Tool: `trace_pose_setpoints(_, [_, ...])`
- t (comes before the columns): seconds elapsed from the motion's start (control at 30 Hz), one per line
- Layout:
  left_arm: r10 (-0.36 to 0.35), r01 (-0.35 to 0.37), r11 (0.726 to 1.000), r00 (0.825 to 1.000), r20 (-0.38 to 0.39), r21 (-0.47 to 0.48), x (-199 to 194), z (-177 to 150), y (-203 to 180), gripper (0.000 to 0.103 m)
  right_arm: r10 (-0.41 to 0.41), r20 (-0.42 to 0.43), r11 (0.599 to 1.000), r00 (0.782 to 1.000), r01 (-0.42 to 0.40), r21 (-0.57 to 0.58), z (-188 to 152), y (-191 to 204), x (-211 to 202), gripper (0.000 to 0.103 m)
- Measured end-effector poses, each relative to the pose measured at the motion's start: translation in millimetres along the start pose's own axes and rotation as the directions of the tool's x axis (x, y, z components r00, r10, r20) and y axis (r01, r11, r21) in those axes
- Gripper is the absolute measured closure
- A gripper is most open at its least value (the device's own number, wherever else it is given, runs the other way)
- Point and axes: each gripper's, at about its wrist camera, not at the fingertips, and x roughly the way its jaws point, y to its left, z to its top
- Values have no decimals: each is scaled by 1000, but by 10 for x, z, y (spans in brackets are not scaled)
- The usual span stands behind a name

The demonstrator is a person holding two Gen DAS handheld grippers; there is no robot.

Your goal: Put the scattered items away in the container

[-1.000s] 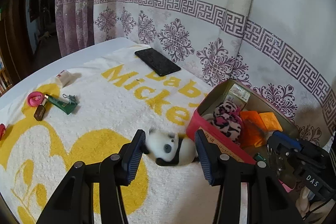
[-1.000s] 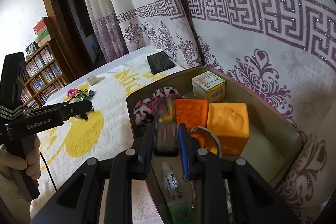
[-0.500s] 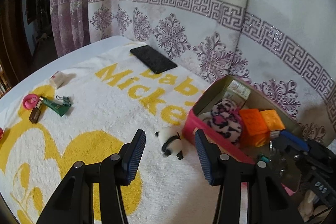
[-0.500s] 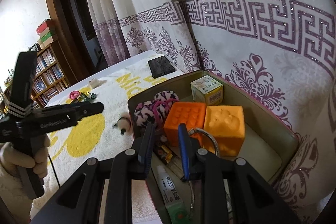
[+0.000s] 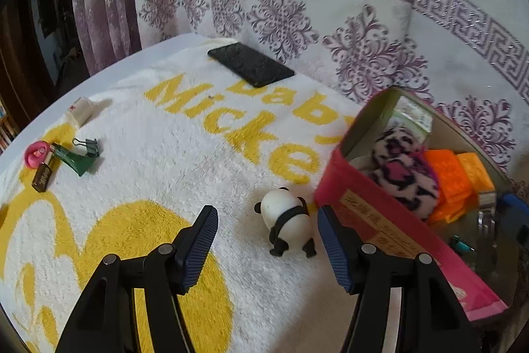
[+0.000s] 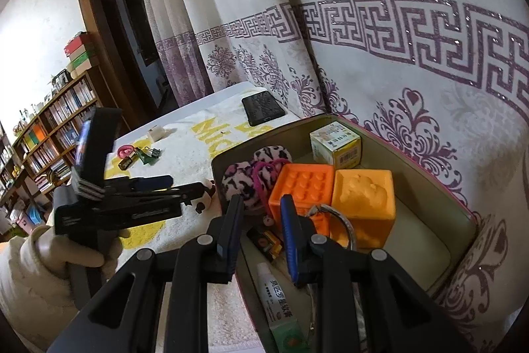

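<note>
I am partway through tidying, and the step in hand is picking up the panda figurine (image 5: 290, 220) with my left gripper (image 5: 266, 248), whose jaws have just been opening and now stand spread with the panda between them, the pads not touching it. Nearest to me, the panda stands on the white and yellow towel (image 5: 185, 174) that covers the tabletop, just beside the red outer wall of the container (image 5: 390, 220), which sits at the right edge of the towel against the curtain (image 5: 297, 5). I judge the next move calls for lowering the jaws around the panda's body, closing gently so the smooth toy does not squirt out, then lifting it over the container wall. My left gripper points steeply downward; a gloved hand (image 6: 66, 250) holds its handle. My right gripper (image 6: 261, 234) hovers over the near end of the container, angled down, its jaws drawn close together and holding nothing. Inside the container lie a white tube (image 6: 279, 300), a leopard-print plush (image 6: 251, 179), an orange block (image 6: 302, 184), a yellow-orange cube (image 6: 363, 200) and a small carton (image 6: 335, 144). Farther off, near the towel's left edge, a green tube (image 5: 74, 159), a binder clip (image 5: 87, 144), a pink object (image 5: 36, 153) and a small brown bottle (image 5: 42, 179) wait. At the far edge lies a black phone (image 5: 251, 64).
</note>
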Motion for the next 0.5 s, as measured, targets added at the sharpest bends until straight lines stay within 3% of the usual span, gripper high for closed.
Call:
trace_pose_setpoints(0.27, [-13, 13, 1000, 999, -36, -5, 248, 25, -24, 39, -18, 9, 999, 1000, 18, -45, -2, 87, 46, 78])
trace_pose_setpoints(0.3, [-14, 14, 1000, 999, -45, -10, 288, 23, -18, 41, -19, 8, 999, 1000, 19, -50, -3, 97, 56, 78])
trace_pose_setpoints(0.4, [-29, 28, 1000, 999, -37, -13, 303, 19, -12, 60, -19, 5, 998, 1000, 19, -55, -10, 104, 81, 78])
trace_pose_setpoints(0.5, [-35, 35, 999, 999, -36, -25, 267, 22, 3, 62, -20, 4, 998, 1000, 20, -51, -12, 91, 93, 78])
